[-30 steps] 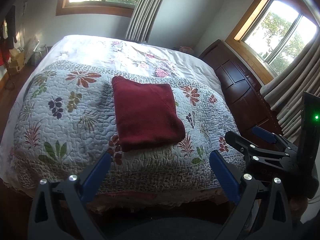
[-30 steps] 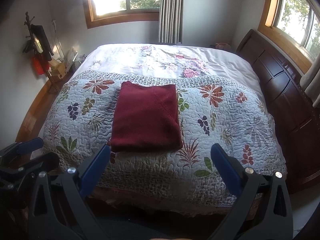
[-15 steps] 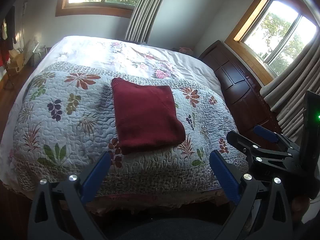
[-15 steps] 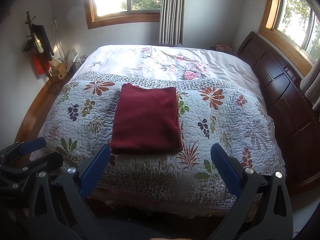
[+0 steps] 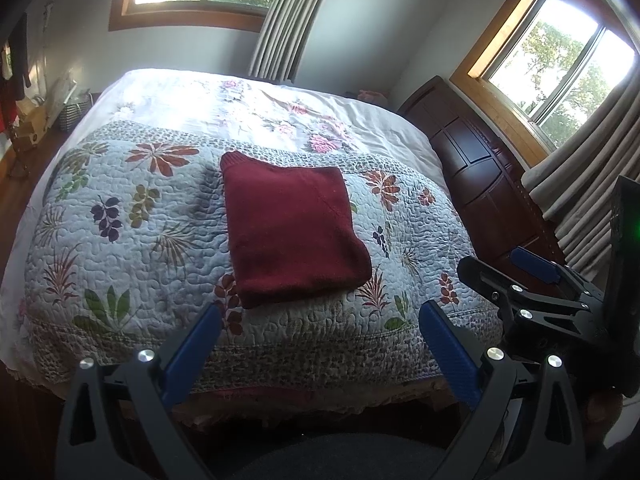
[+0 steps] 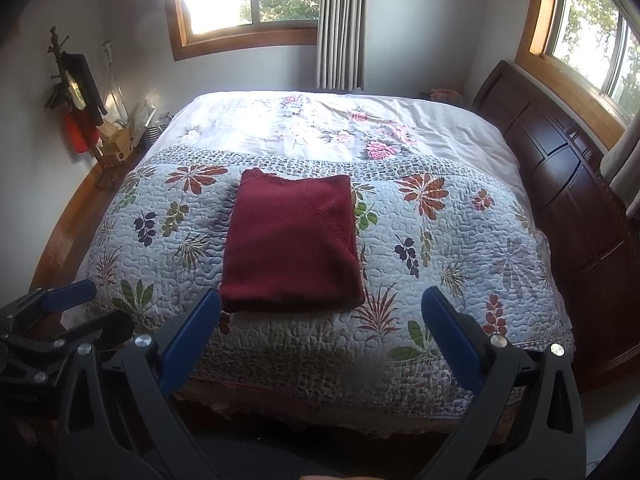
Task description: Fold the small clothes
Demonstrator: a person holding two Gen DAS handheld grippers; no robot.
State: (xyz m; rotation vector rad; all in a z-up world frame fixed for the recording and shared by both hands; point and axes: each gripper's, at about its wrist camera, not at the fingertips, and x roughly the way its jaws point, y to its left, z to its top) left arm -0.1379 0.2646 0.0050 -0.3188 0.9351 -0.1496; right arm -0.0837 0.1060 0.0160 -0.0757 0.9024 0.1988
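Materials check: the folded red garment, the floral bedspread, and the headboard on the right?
Red garment: looks knitted, probably wool or acrylic; matte, fuzzy, raised seam line.
Bedspread: quilted printed fabric, likely cotton; puffy stitched swirls.
Headboard: dark wood, glossy varnish; panelled, with highlights.

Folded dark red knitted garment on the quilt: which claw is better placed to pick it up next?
Left, marginally. The folded dark red knitted garment lies just past the left claw, near its left fingertip. The right claw is also open and empty, with the garment's near edge between its fingertips. Either would likely work.
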